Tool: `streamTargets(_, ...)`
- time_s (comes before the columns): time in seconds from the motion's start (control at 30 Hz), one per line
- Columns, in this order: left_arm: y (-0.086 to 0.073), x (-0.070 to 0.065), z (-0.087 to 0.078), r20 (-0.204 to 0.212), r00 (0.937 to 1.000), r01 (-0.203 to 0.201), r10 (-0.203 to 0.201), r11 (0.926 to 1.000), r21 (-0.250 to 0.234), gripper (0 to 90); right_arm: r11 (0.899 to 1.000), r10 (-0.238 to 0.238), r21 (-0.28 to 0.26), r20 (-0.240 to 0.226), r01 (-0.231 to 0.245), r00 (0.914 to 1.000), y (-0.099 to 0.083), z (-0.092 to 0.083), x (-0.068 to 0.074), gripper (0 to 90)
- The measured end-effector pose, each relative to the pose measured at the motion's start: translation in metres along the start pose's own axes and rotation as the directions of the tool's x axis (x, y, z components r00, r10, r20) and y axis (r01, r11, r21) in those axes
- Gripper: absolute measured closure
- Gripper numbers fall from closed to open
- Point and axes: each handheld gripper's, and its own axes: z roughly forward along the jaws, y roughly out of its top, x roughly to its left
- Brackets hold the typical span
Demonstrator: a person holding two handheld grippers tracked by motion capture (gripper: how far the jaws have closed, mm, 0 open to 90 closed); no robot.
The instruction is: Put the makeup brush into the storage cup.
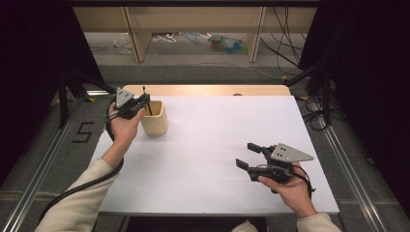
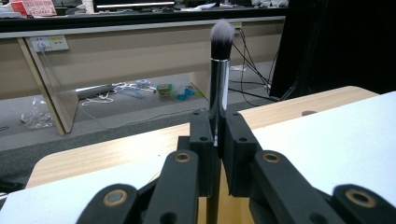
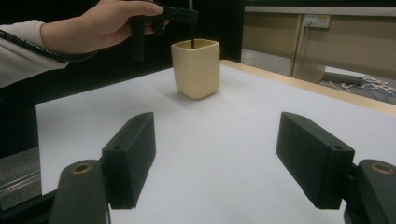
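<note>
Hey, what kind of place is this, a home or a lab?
Most likely a lab or workshop: black curtains flank the white table, metal floor rails run beside it, and loose cables lie on the floor.

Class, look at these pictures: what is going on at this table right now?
A person works at a white table with a gripper in each hand. The left gripper is shut on the handle of a makeup brush, held upright with its bristles up, and its lower end reaches down into a cream cup at the table's far left. The right gripper hangs open over the near right of the table, with nothing between its jaws, pointing towards the cup.
</note>
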Motion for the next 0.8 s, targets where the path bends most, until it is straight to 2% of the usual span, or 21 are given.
streamTargets(0.13, -0.0009, 0.0005, 0.0003, -0.002, 1.0, -0.003, 0.003, 1.0, 0.004, 83.3, 1.0, -0.001, 0.003, 0.001, 0.001, 1.0, 0.0001, -0.0001, 0.0003, 29.6)
streamTargets(0.17, -0.0011, 0.0004, 0.0005, -0.001, 1.0, -0.001, 0.001, 1.0, 0.004, 83.3, 1.0, -0.027, -0.013, 0.009, 0.027, 0.9996, 0.0002, 0.0006, -0.0014, 29.6)
streamTargets(0.23, -0.0015, 0.0005, 0.0008, 0.0, 1.0, 0.001, -0.001, 1.0, 0.005, 83.3, 1.0, 0.0, -0.001, 0.002, 0.0, 1.0, -0.0001, 0.0004, 0.0006, 29.6)
streamTargets(0.33, -0.0019, 0.001, 0.0009, -0.003, 1.0, -0.001, 0.001, 1.0, 0.008, 83.3, 1.0, -0.001, -0.001, 0.002, 0.001, 1.0, 0.0, 0.0003, 0.0007, 29.5)
streamTargets(0.4, -0.0022, 0.0012, 0.0011, -0.004, 1.0, -0.002, 0.002, 1.0, 0.008, 83.3, 0.999, -0.032, -0.013, 0.016, 0.032, 0.9993, 0.0004, 0.0005, -0.0007, 29.5)
streamTargets(0.8, -0.0044, 0.0016, 0.0023, -0.006, 0.9999, 0.011, -0.011, 0.9999, 0.013, 83.2, 0.999, -0.033, -0.022, 0.006, 0.033, 0.9994, 0.0003, 0.0015, -0.0004, 29.2)
